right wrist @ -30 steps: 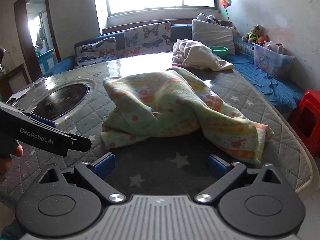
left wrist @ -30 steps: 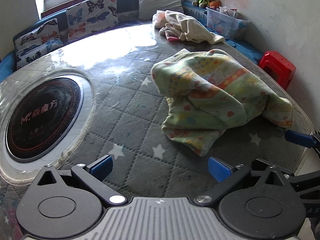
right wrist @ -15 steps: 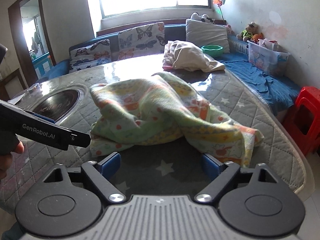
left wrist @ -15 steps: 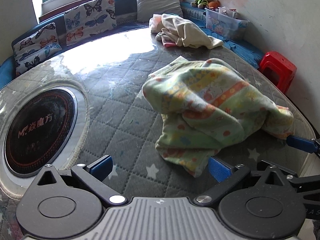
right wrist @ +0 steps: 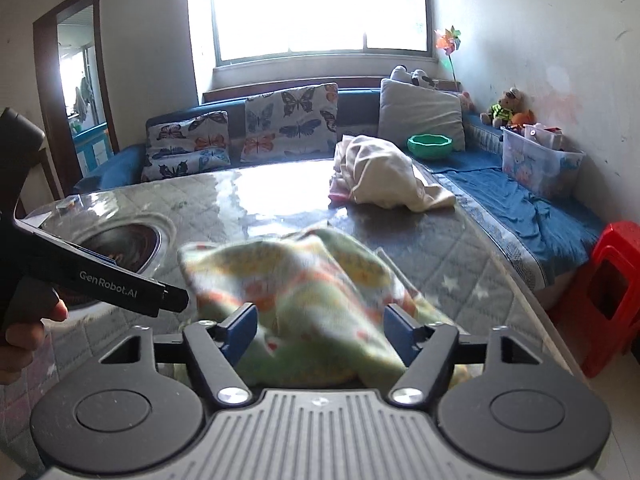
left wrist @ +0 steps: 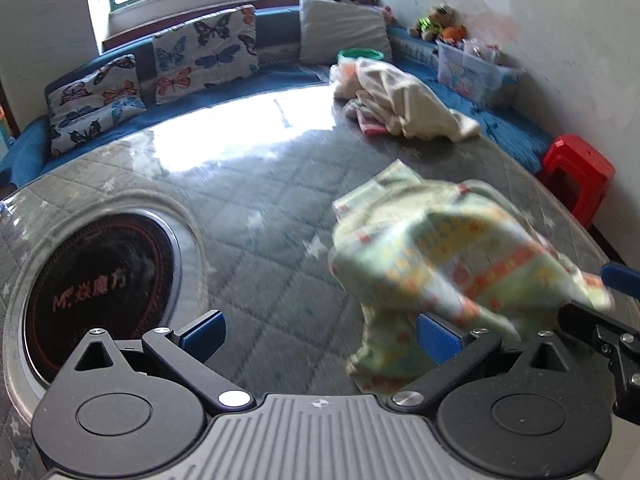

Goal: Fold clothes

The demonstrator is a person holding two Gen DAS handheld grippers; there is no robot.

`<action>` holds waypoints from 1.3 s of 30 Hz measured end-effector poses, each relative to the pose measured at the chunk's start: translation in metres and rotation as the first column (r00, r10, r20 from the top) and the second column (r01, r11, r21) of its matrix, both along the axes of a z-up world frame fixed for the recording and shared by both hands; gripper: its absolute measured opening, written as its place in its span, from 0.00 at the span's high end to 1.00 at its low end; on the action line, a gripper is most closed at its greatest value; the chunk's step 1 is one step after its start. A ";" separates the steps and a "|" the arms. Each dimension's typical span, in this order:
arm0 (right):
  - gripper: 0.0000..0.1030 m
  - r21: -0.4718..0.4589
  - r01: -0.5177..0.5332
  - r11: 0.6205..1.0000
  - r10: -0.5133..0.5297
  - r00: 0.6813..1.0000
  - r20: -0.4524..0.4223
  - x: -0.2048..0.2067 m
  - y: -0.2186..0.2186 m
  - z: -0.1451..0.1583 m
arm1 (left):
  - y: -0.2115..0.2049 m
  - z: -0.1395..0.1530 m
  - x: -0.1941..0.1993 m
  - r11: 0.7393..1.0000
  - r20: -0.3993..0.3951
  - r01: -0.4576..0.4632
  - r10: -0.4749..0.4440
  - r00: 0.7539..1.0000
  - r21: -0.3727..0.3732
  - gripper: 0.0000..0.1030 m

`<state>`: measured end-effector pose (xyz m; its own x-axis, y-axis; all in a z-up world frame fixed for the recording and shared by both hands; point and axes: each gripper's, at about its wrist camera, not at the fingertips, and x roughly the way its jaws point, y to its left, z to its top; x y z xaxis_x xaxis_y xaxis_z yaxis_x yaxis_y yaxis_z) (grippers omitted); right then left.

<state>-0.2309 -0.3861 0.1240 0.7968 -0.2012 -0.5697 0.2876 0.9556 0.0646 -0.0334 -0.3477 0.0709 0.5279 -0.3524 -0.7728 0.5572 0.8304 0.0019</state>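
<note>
Two grippers: both are showing blue pads spread wide apart, released, clenching nothing.
Right gripper [right wrist: 320, 330]: its jaws are standing either side of the bunched cloth, which is filling the gap between the pads; whether the pads are touching it cannot be told.
Left gripper [left wrist: 320, 336]: it is hovering over the quilted table top [left wrist: 256, 264], its right pad sitting just beside the cloth's near edge.
Patterned cloth [right wrist: 304, 292]: a pale green garment or blanket with orange bands and small red and yellow prints is lying crumpled in a loose mound at the table's near right edge.
Hard to make out: the cloth is looking smeared by blur in both views, so its exact kind, its edges and its folds are not readable; its lower part is disappearing behind the right gripper's body.
Writing near: white letters reading "GenRobot.AI" are showing on the black left tool in the right wrist view.
Round inset [left wrist: 100, 292]: a dark disc set in the table is carrying red lettering starting with "M", followed by Chinese characters too blurred to read.
Cream clothes pile [right wrist: 380, 176]: it is resting on the table's far side, well apart from the green cloth.
Butterfly cushions [right wrist: 292, 120]: they are leaning on the blue bench under the window.
Red stool [right wrist: 612, 292]: it is standing on the floor at the right, partly cut off.
</note>
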 end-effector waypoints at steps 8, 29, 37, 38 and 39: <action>0.55 0.005 -0.023 1.000 0.023 0.999 -0.049 0.038 -0.008 -0.011 | -0.001 -0.004 0.030 0.998 -0.033 0.012 -0.015 0.999 -0.068 0.00; 0.94 0.012 -0.053 0.999 0.054 0.996 -0.074 0.000 -0.001 -0.023 | 0.004 -0.005 0.002 0.897 -0.048 0.290 -0.323 0.945 -0.334 0.77; 0.94 0.053 -0.056 0.997 0.061 0.993 -0.105 -0.028 0.005 -0.032 | 0.019 -0.004 -0.050 0.786 0.054 0.491 -0.510 0.858 -0.375 0.82; 0.94 0.066 -0.051 0.997 0.058 0.993 -0.101 -0.032 0.003 -0.031 | 0.020 -0.004 -0.060 0.770 0.074 0.524 -0.537 0.840 -0.364 0.82; 0.94 0.075 -0.046 0.996 0.053 0.994 -0.096 -0.035 0.002 -0.029 | 0.020 -0.005 -0.068 0.762 0.091 0.547 -0.553 0.828 -0.348 0.83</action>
